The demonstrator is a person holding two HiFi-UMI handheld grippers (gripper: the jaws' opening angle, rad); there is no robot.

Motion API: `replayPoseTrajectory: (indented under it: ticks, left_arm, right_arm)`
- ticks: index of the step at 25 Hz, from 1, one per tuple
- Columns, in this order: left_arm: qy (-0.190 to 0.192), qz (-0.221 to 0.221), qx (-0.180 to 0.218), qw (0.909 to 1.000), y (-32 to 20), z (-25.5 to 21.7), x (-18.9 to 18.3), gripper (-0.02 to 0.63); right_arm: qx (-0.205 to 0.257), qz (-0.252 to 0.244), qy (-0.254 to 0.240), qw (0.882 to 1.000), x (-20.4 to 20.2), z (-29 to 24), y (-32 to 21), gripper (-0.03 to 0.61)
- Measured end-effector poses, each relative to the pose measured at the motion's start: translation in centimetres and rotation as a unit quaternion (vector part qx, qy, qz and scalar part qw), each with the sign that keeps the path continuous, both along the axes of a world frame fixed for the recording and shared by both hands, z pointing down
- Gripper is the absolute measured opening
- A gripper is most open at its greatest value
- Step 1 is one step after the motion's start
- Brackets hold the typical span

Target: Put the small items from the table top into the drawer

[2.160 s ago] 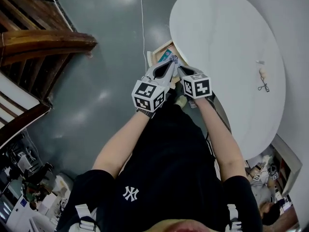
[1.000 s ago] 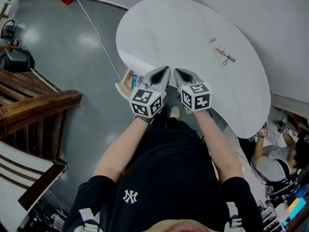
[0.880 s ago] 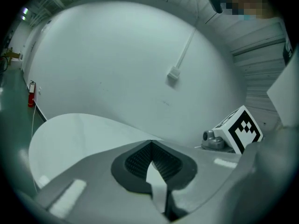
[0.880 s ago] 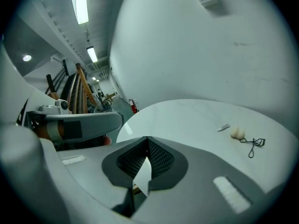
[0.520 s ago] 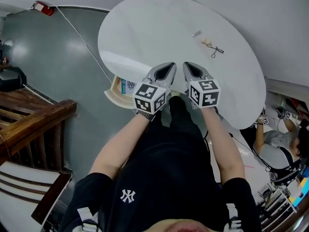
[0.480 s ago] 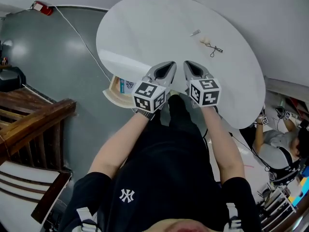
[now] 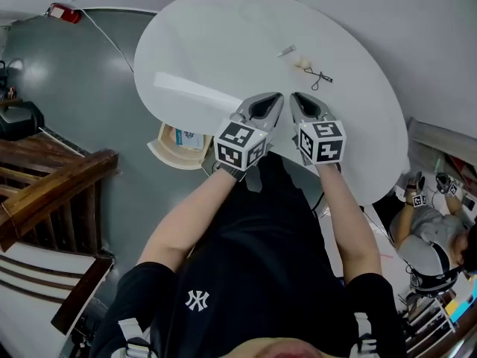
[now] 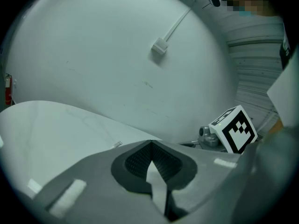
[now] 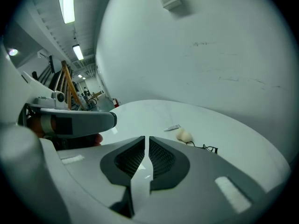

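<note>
On the round white table, three small items lie near the far right edge. They are a small pale tube, a cream lump and a black wire-like piece. The right gripper view shows the same tube, lump and black piece ahead of the jaws. My left gripper and right gripper hover side by side over the table's near part, short of the items. The left gripper is shut and empty. The right gripper has just been opening and shows a narrow slit with nothing in it.
An open wooden drawer with a few things inside juts out under the table's left side. Dark wooden stair rails stand at the left. A red extinguisher and a cable lie on the grey floor. A seated person is at the right.
Both grippers have moved from above the drawer out over the table top, toward the small items. The drawer now lies to their left. The right jaws have parted slightly.
</note>
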State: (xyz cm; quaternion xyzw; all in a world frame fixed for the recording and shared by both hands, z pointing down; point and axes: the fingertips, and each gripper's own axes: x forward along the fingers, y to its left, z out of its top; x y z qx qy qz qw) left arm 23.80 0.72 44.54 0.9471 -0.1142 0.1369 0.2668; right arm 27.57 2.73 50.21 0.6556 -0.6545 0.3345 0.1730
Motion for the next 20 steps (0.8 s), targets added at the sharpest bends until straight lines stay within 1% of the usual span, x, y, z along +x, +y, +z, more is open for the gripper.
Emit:
replayPoseTrajectory:
  ticks: [7, 13, 17, 20]
  left_arm:
    - [-0.015, -0.002, -0.019, 0.9997, 1.3, 1.9, 4.2, 0.001]
    - [-0.018, -0.006, -0.031, 0.9993, 2.0, 2.6, 7.3, 0.002]
    - [-0.028, -0.008, -0.035, 0.9990, 2.4, 3.8, 8.8, 0.000]
    - [-0.036, -0.009, -0.038, 0.9986, 2.6, 4.5, 9.7, 0.000]
  right_arm:
    - [-0.028, 0.012, 0.012, 0.999, 6.1, 2.4, 1.8, 0.077]
    - [-0.053, 0.024, 0.025, 0.998, 11.1, 4.7, 2.9, 0.098]
    - [-0.071, 0.025, 0.036, 0.997, 13.7, 7.0, 3.4, 0.115]
    - [-0.082, 0.016, 0.045, 0.996, 15.0, 8.3, 3.4, 0.127]
